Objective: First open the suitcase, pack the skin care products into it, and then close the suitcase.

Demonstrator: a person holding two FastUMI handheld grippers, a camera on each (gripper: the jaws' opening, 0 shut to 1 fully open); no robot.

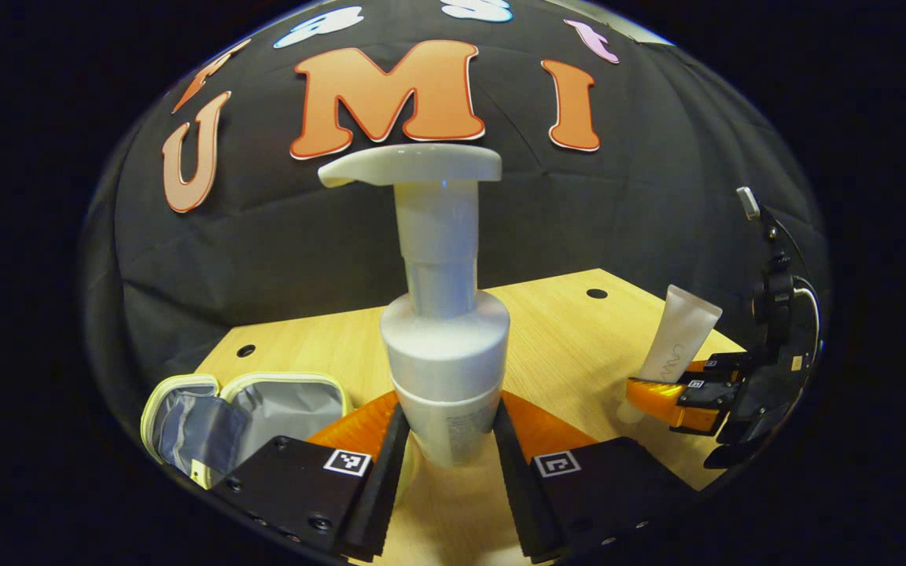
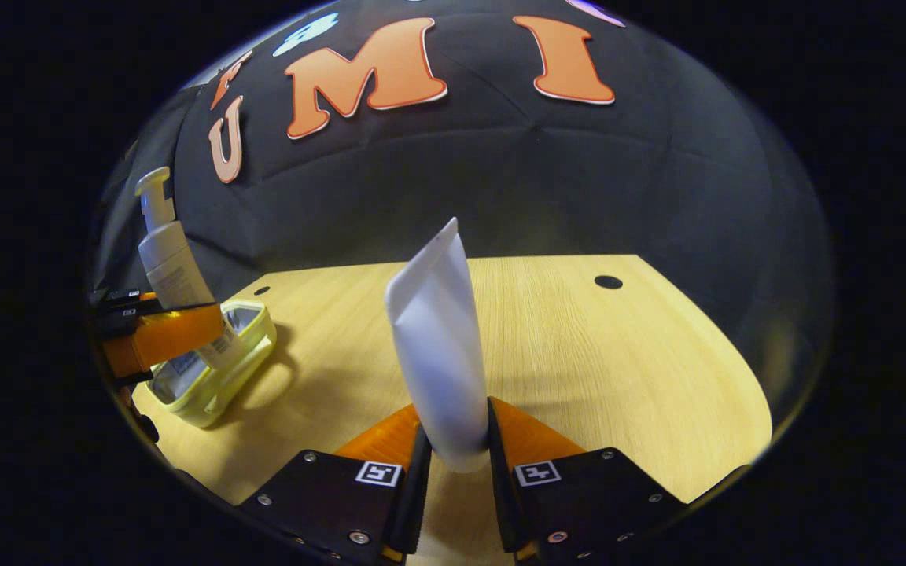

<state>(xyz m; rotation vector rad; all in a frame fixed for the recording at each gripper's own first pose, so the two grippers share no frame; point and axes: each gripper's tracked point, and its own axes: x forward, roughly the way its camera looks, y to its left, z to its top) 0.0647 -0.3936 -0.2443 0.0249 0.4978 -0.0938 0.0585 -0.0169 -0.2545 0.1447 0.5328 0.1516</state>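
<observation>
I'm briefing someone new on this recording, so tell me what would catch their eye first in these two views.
First, the white pump bottle, upright and clamped in the left gripper, front and centre in the left gripper view. Next, the white squeeze tube, standing cap-down in the right gripper above the wooden table. Then the small open suitcase with its pale yellow trim, at the table's left edge in the right gripper view, just beneath the held bottle.

A light wooden table (image 2: 579, 354) with small dark round holes near its far edge carries the things. On its left side lies an open pale yellow pouch (image 1: 264, 409), grey-lined, its lid folded back flat on the wood.
</observation>
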